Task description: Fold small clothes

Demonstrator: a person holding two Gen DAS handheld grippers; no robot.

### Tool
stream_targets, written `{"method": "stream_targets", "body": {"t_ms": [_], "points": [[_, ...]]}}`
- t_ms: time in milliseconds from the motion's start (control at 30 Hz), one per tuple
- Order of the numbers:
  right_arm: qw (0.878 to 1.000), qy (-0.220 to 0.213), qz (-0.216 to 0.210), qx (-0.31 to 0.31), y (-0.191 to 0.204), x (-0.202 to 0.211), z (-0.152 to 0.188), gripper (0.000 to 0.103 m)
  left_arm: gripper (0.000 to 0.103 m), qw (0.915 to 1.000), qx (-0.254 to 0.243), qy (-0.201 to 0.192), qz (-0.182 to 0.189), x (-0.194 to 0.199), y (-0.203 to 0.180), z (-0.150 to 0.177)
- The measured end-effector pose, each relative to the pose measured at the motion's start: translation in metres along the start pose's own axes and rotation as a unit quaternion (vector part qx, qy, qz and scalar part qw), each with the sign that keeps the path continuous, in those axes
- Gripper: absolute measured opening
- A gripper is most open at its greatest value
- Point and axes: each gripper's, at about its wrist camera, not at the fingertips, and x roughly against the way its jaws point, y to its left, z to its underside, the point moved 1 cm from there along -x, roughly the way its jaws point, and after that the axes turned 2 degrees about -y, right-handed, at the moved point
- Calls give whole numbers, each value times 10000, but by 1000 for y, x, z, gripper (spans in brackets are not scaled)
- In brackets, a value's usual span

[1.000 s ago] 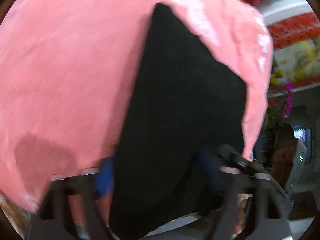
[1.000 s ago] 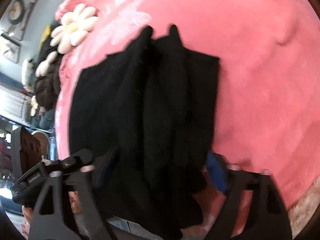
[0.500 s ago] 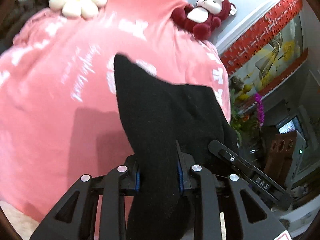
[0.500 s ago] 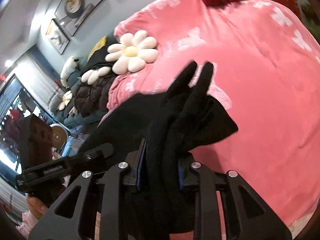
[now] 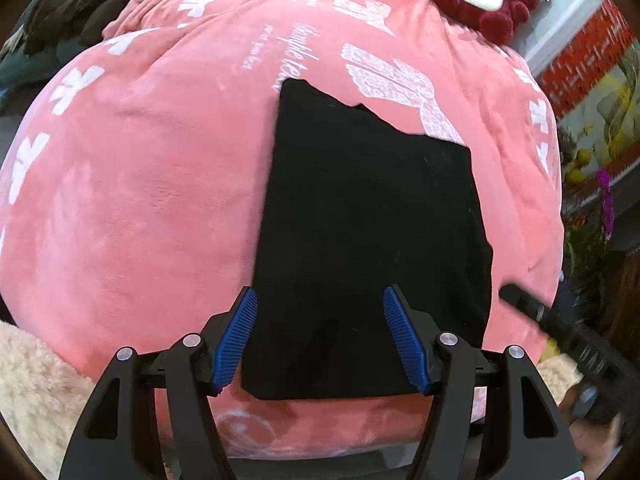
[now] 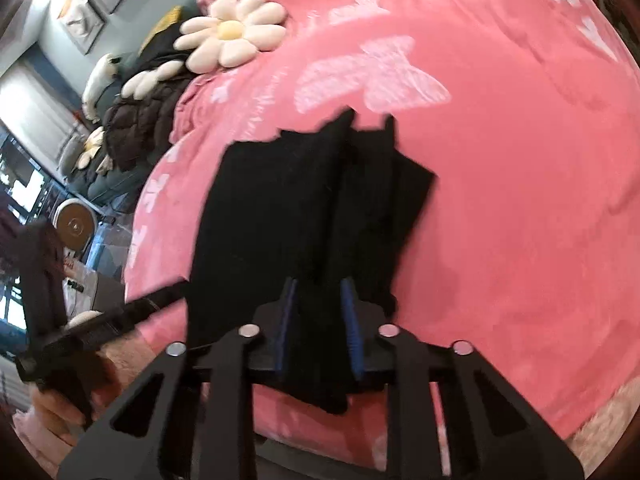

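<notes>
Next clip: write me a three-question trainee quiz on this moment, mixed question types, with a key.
1. True or false: the left gripper is clamped on the black garment.
2. Multiple choice: what lies between the fingers of the right gripper?
A. the daisy cushion
B. a bunched part of the black garment
C. nothing
3. Fill in: the garment lies on a pink ____ printed with white butterflies.

Key
1. False: its jaws stand wide apart, with the garment lying flat beneath them.
2. B: the jaws are narrow, with black fabric between the blue pads.
3. blanket
</notes>
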Motion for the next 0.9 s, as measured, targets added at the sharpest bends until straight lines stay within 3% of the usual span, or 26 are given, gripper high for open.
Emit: {"method": "stream_targets", "body": {"t_ms": [100,167,233,333,433,533,600,633,667,733,900], "points": [[9993,190,220,245,13,-28,-15,20,63,9990,-430,1,-118,-5,-12,-1],[9958,669,582,239,-2,-67,-12,17,63,9983,-565,40,-138,-9,-15,1],[9969,581,533,46,-5,-65,-13,17,63,9977,-637,74,-205,-12,-14,3],[9975,159,656,226,12,-36,-13,20,63,9976,-654,66,-236,-13,-11,7],[9932,556,888,512,7,-53,5,25,63,9982,-547,104,-211,-17,-8,11],[9947,187,880,489,7,-34,11,26,63,9978,-579,87,-298,-21,-11,13],[9943,-144,983,389,9,-16,15,52,63,9970,-665,-6,-387,-20,-14,15],[9919,-503,1117,334,10,1,22,73,65,9965,-716,-65,-417,-19,-16,17],[9896,-754,1180,325,11,12,29,82,65,9959,-755,-136,-484,-17,-18,19],[9846,-1062,1304,478,12,32,48,84,65,9947,-817,-232,-573,-15,-22,22],[9803,-672,1829,334,-1,34,77,88,66,9896,-1138,-286,-836,-16,-40,35]]}}
